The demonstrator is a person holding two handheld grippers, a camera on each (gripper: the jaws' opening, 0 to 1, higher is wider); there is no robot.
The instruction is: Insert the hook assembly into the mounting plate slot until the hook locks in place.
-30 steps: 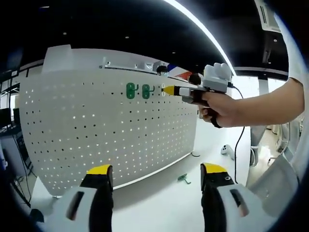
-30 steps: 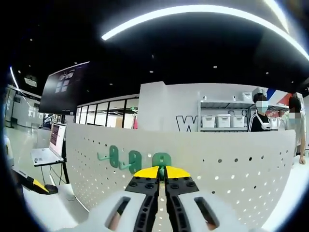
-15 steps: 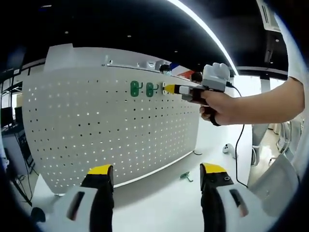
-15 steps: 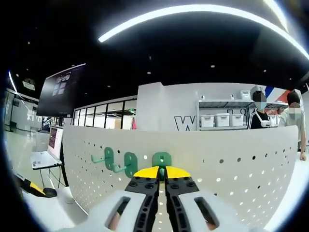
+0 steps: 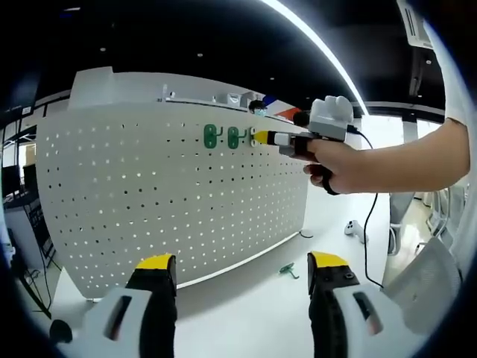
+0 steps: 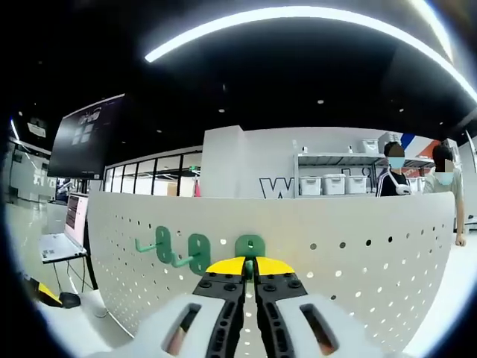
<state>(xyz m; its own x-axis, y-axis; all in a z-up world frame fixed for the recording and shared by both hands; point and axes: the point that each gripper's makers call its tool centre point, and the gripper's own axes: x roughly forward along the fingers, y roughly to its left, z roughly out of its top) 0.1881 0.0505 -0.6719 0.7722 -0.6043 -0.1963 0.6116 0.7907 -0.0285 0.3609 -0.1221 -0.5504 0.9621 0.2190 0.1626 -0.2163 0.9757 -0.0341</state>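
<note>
The white pegboard [image 5: 171,194] stands upright on the table. Two green hooks [image 5: 211,136] [image 5: 233,137] hang in its top row. Beside them a third green hook [image 6: 250,245] has its plate against the board [image 6: 358,253], and my right gripper [image 6: 250,265] is shut on its prong. In the left gripper view a hand holds that right gripper [image 5: 262,137], whose yellow tips touch the board's top row. The two hung hooks [image 6: 162,244] [image 6: 197,252] sit left of the held one. My left gripper [image 5: 241,262] stands open, low and back from the board, holding nothing.
A loose green hook [image 5: 287,271] lies on the white table near the board's foot. A small white object [image 5: 354,230] and a black cable sit further right. Behind the board are shelves with white bins [image 6: 335,185], two people [image 6: 391,179], a laptop [image 6: 63,239] and a dark screen [image 6: 86,138].
Both views have drifted slightly with the hands. The right gripper stays shut on the hook at the board's top row, and the left gripper stays open.
</note>
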